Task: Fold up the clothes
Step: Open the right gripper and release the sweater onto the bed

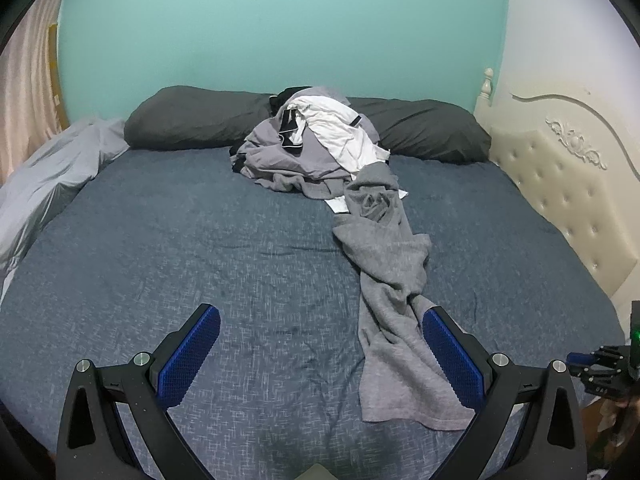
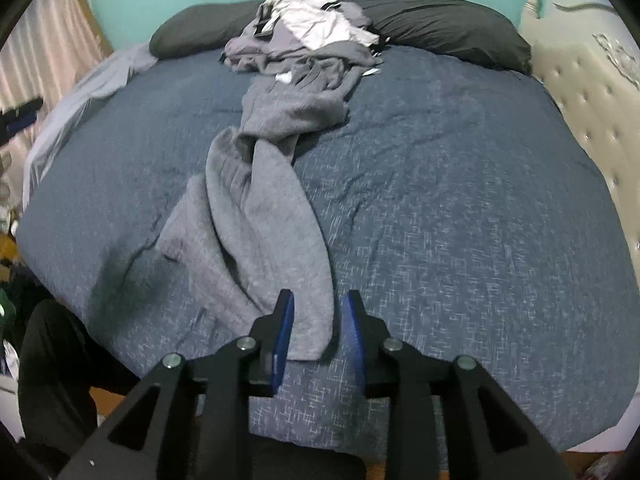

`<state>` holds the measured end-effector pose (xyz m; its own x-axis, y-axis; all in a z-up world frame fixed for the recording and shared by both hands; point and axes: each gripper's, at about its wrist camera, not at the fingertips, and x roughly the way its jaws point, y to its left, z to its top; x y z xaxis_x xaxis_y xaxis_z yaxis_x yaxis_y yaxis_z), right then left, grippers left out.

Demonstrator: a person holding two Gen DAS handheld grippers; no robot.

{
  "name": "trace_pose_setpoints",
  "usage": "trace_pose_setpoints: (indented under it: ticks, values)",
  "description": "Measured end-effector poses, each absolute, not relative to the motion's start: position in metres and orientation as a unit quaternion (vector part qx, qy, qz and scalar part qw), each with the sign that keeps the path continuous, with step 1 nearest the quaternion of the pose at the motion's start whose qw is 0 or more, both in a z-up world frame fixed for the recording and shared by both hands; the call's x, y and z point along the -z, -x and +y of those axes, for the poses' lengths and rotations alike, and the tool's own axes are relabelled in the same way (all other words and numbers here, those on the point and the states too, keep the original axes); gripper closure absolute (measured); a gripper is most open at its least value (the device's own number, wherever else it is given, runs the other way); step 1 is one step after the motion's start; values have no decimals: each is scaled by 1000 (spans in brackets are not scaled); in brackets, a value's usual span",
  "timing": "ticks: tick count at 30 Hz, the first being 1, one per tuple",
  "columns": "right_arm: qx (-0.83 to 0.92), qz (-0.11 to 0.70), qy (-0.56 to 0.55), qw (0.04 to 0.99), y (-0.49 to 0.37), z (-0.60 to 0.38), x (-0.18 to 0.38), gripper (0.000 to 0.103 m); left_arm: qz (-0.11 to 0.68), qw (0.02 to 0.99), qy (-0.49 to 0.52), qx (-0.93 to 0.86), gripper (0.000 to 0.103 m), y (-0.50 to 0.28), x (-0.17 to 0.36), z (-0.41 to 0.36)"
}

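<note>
A long grey knit garment lies stretched from a pile of grey, white and black clothes toward the near edge of the blue bed. My left gripper is wide open above the bed, its right pad beside the garment's near end. In the right wrist view the same garment runs down to my right gripper, whose jaws stand partly open with the garment's near corner lying between them. The pile sits at the far end. The right gripper shows at the right edge of the left wrist view.
Two dark grey pillows lie along the turquoise wall behind the pile. A light grey duvet is bunched at the left. A cream tufted headboard runs along the right side. A pink curtain hangs at the left.
</note>
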<state>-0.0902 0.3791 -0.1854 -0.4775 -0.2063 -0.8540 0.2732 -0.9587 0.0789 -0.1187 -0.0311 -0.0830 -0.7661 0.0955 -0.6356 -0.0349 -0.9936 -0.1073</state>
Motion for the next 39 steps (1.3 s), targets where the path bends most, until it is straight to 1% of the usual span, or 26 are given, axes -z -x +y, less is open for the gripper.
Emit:
trace_pose_setpoints:
  ticks: [1, 2, 3, 5, 6, 11, 16, 23, 31, 39]
  values:
    - [861, 26, -488, 137, 92, 381, 183, 71, -45, 36, 340, -939, 0, 118, 84, -31]
    - [864, 17, -485, 135, 94, 383, 181, 64, -46, 37, 339, -939, 0, 119, 84, -31]
    - [867, 8, -481, 132, 96, 384, 178, 54, -46, 36, 339, -939, 0, 120, 86, -31]
    - [870, -9, -475, 134, 101, 383, 175, 45, -49, 33, 338, -939, 0, 122, 90, -33]
    - [871, -18, -472, 135, 105, 382, 174, 43, -52, 31, 337, -939, 0, 124, 92, -35]
    - [872, -27, -467, 144, 129, 365, 178, 40, -61, 19, 341, -938, 0, 142, 109, -47]
    - [868, -45, -471, 153, 170, 349, 195, 40, -84, 6, 345, -935, 0, 166, 132, -63]
    - [867, -62, -467, 164, 234, 318, 220, 40, -90, -16, 348, -933, 0, 206, 171, -73]
    - [861, -95, -469, 174, 299, 296, 253, 40, -108, -2, 359, -927, 0, 240, 222, -69]
    - [855, -91, -482, 171, 344, 281, 284, 40, -117, 14, 362, -925, 0, 250, 258, -69]
